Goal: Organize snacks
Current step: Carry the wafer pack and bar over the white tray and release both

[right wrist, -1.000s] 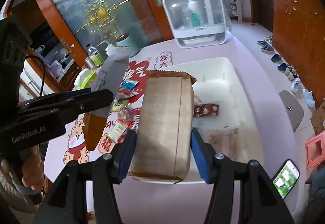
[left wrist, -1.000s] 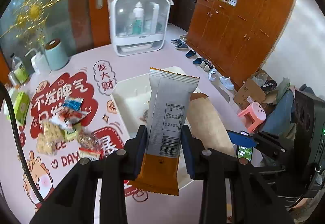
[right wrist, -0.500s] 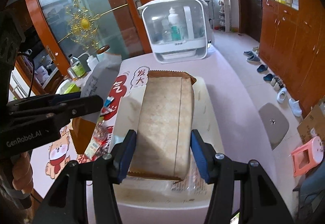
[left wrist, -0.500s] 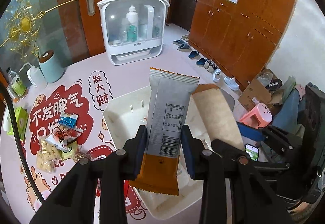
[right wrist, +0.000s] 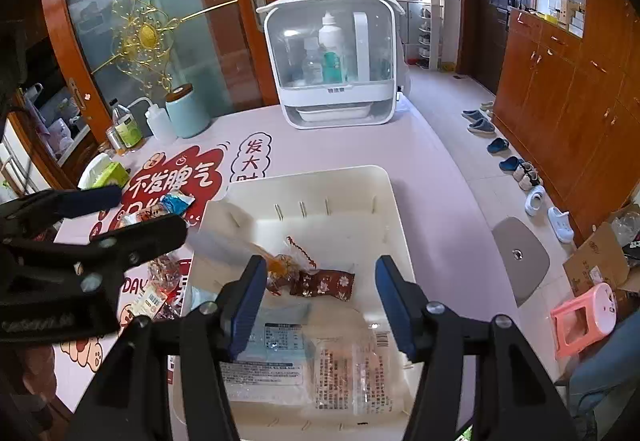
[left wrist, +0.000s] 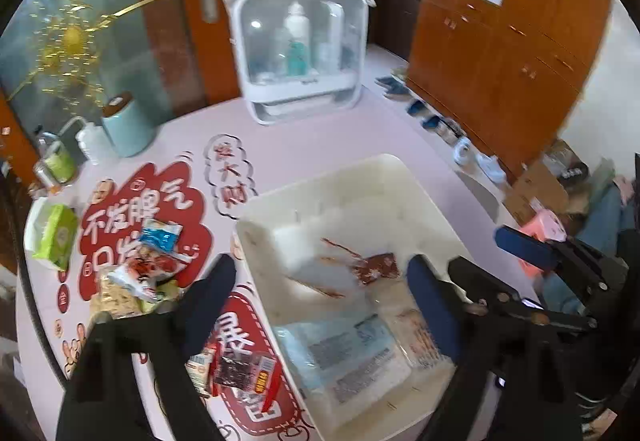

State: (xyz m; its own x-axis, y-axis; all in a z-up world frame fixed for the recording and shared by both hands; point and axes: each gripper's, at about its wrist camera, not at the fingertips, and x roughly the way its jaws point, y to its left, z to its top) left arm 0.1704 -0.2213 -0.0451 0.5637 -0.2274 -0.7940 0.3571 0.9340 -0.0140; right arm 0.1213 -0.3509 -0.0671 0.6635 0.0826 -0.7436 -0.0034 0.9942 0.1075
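Surface: a pink-covered table with red printed characters on its left part was seen beneath everything.
Cabinet: a white, clear-fronted case holding bottles was placed at the far edge of the surface.
Bin: a white open tub was set on the near right part of the surface, under both claws.
Left claw: its jaws had just been opening and were spread wide, with nothing pressed between the pads; it was held over the bin's near left corner.
Right claw: its jaws had just been opening a little and stood apart, with nothing gripped; it was pointed down into the bin.
Flat packets: two pale packets with printed backs were laid side by side on the bin's near floor.
Blurred packet: a white and orange wrapper was caught in motion blur inside the bin, far of the flat packets.
Brown sweet: a dark flowered wrapper was lying mid-bin.
Loose snacks: a small heap was left on the surface, left of the bin.
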